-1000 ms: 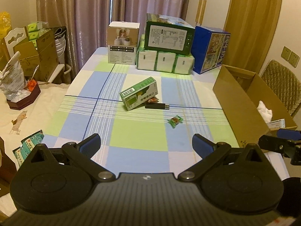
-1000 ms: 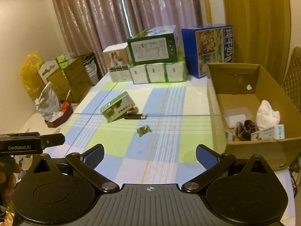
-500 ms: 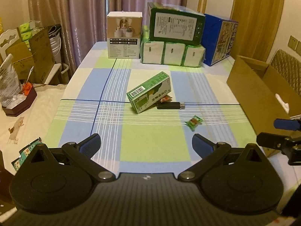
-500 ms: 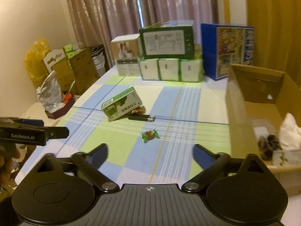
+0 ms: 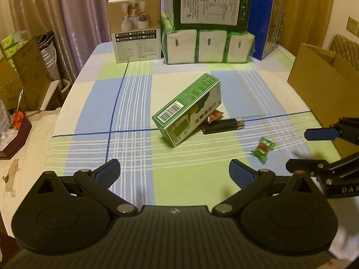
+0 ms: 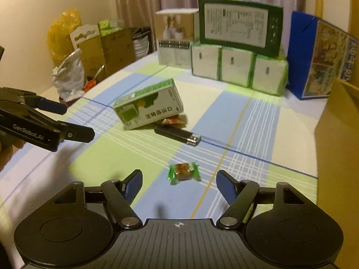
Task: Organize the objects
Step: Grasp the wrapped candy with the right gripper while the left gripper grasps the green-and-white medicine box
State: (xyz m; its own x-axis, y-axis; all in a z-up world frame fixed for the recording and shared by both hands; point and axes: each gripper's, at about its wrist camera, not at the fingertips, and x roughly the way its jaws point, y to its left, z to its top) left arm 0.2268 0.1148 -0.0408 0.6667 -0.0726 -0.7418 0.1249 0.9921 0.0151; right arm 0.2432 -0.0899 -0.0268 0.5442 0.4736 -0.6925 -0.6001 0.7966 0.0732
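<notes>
Checked cloth in green, blue and cream covers the tabletop (image 5: 94, 103). From the left wrist, the left tool (image 5: 174, 172) hangs wide open and empty above the near edge; a green box (image 5: 187, 109) lies tilted ahead, a red candy (image 5: 214, 117) and a lighter (image 5: 222, 126) just beside it, a green candy (image 5: 263, 149) further right. From the right wrist, the right tool (image 6: 179, 185) gapes empty, the green candy (image 6: 184, 173) lying on the cloth between its fingers. A carton (image 6: 338, 157) stands at right.
</notes>
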